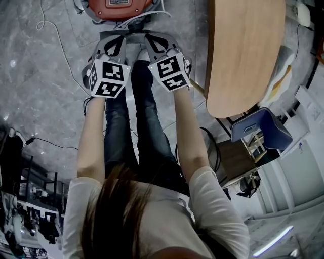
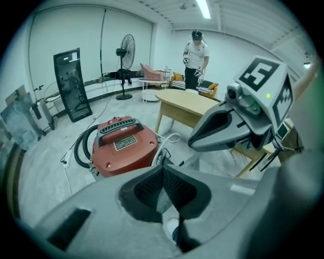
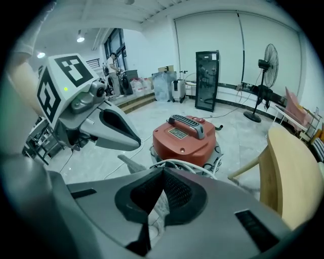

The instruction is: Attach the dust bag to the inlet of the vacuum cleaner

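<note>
Cool even indoor light, ceiling strip light (image 2: 204, 8) glaring, soft shadows, fisheye warping with dark vignetted corners

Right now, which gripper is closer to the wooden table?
The right gripper: the wooden table stands just beside it, while the left gripper sits on its other side, farther away.

open floor (image 1: 40, 76) left of the vacuum cleaner (image 1: 119, 7), wooden table (image 1: 243, 50) close on its right, cables (image 3: 174, 161) around its base

A person (image 1: 147, 212) holds the left gripper (image 1: 117, 36) and right gripper (image 1: 153, 37) side by side near a red vacuum (image 1: 119, 7), with a wooden table (image 1: 243, 50) at right.
</note>
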Demonstrator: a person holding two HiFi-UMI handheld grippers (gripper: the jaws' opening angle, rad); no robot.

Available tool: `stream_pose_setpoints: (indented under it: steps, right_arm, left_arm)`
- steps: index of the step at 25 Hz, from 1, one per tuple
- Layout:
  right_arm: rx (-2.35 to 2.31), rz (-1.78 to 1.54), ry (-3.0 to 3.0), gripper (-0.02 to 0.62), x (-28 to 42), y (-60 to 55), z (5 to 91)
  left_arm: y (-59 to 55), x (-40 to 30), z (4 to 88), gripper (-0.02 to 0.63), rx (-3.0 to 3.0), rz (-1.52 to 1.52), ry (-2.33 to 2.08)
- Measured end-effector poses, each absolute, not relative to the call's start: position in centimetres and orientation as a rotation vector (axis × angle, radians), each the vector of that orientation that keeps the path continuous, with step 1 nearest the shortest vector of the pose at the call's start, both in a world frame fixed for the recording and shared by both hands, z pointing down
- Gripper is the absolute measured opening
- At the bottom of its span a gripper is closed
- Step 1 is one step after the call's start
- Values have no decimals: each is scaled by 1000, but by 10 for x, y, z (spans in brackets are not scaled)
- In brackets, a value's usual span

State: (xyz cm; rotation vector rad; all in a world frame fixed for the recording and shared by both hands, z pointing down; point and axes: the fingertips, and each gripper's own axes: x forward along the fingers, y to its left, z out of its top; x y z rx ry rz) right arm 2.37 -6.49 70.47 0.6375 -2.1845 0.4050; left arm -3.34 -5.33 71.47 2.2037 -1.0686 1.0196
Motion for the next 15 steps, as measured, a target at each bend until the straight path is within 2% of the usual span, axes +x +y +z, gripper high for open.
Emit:
stream_pose_setpoints:
  steps: [15]
  right_arm:
    - [852, 477, -2272, 2, 29, -85, 609]
  left_arm:
    - [-79, -52, 609, 16, 2201, 822, -1300]
